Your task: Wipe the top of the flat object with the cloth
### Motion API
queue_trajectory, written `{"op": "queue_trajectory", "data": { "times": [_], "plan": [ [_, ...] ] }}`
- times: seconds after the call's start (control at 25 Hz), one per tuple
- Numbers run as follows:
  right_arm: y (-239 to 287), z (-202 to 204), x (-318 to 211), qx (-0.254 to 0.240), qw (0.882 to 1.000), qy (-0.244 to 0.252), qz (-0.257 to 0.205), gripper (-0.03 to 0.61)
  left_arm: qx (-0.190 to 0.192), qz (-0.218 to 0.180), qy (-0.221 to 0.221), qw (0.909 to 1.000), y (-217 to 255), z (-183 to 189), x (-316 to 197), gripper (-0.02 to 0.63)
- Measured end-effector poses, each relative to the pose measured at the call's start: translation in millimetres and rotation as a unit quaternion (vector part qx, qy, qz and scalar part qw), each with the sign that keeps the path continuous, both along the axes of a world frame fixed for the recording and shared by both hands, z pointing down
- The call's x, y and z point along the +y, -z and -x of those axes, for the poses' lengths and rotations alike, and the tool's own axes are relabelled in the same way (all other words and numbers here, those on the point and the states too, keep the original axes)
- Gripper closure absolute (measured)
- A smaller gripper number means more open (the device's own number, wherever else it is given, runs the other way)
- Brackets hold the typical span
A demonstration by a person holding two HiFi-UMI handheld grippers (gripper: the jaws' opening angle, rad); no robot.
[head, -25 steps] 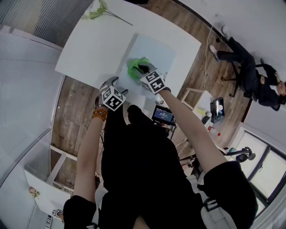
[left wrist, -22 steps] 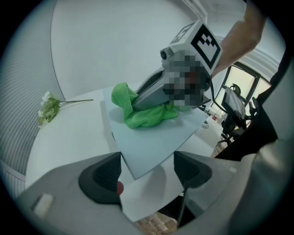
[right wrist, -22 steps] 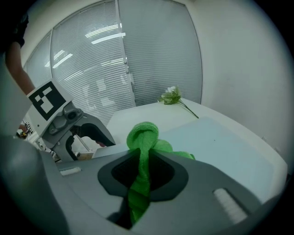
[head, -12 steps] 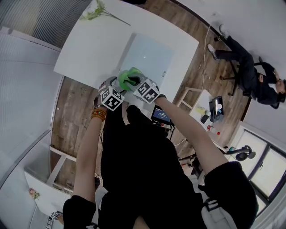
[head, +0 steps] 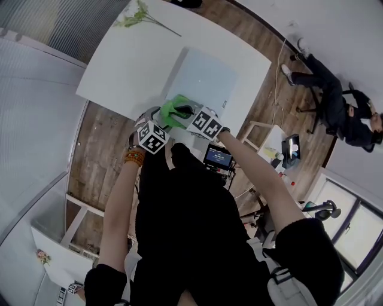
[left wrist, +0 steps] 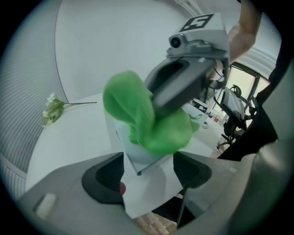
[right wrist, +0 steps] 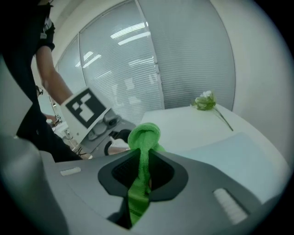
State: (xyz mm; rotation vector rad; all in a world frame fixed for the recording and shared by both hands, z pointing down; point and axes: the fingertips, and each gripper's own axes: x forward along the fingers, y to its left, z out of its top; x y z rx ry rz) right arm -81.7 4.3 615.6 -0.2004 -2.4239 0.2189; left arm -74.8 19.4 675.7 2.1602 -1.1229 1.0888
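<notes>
The flat object is a pale blue-grey sheet lying on the white table. My right gripper is shut on a bunched green cloth, held over the sheet's near corner by the table's near edge. In the right gripper view the cloth is pinched between the jaws of the right gripper, with the sheet to the right. My left gripper is close beside it on the left, open and holding nothing. Its own view shows the left gripper below the cloth and the sheet's corner. Whether the cloth touches the sheet I cannot tell.
A sprig of flowers lies at the table's far left corner. Wooden floor surrounds the table. A small cart with a lit screen stands just past the near edge. A seated person is off to the right.
My right gripper has pulled the green cloth from the sheet's near part back to its near corner, closer to the left gripper. The left gripper has barely moved.
</notes>
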Motion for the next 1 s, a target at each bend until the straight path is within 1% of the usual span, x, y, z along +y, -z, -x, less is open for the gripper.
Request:
{"op": "queue_trajectory", "data": {
  "times": [0.04, 0.12, 0.16, 0.24, 0.32, 0.36, 0.52, 0.6, 0.64, 0.72, 0.8, 0.88, 0.92, 1.0],
  "plan": [
    [9, 4, -18, -0.017, 1.0, -0.016, -0.004, 0.511, 0.001, -0.005, 0.004, 1.0, 1, 2, 1, 0.267],
    [24, 11, -70, -0.044, 0.996, -0.073, -0.018, 0.511, 0.007, -0.008, 0.014, 0.9998, 2, 6, 4, 0.27],
    [30, 14, -100, -0.053, 0.992, -0.11, -0.022, 0.51, 0.012, -0.008, 0.017, 0.9998, 2, 6, 6, 0.272],
    [37, 17, -156, -0.064, 0.98, -0.187, -0.024, 0.509, 0.02, -0.007, 0.019, 0.9996, 2, 5, 10, 0.273],
    [39, 16, -201, -0.06, 0.966, -0.25, -0.033, 0.508, 0.027, -0.006, 0.017, 0.9995, 5, 4, 13, 0.273],
    [38, 14, -219, -0.054, 0.96, -0.273, -0.043, 0.507, 0.03, -0.006, 0.017, 0.9994, 7, 3, 13, 0.275],
    [23, 3, -274, -0.008, 0.941, -0.329, -0.077, 0.504, 0.032, -0.015, 0.015, 0.9993, 13, 2, 6, 0.275],
    [13, 2, -292, 0.019, 0.937, -0.337, -0.092, 0.5, 0.031, -0.015, 0.011, 0.9993, 13, 3, 2, 0.275],
    [7, 4, -296, 0.031, 0.937, -0.335, -0.097, 0.494, 0.031, -0.014, 0.009, 0.9994, 12, 3, 2, 0.275],
    [-8, 11, -296, 0.051, 0.941, -0.32, -0.093, 0.48, 0.033, -0.01, 0.003, 0.9994, 10, 2, 3, 0.275],
    [-19, 21, -288, 0.063, 0.95, -0.294, -0.081, 0.467, 0.032, -0.006, -0.002, 0.9995, 8, 0, 2, 0.275],
    [-28, 26, -278, 0.075, 0.957, -0.264, -0.094, 0.37, 0.03, -0.003, -0.006, 0.9995, 7, -1, 2, 0.275],
    [-29, 27, -276, 0.078, 0.958, -0.253, -0.107, 0.356, 0.029, -0.002, -0.008, 0.9996, 7, -1, 1, 0.275],
    [-30, 28, -273, 0.076, 0.959, -0.244, -0.123, 0.356, 0.026, 0.0, -0.01, 0.9996, 7, -1, 1, 0.275]
  ]
}}
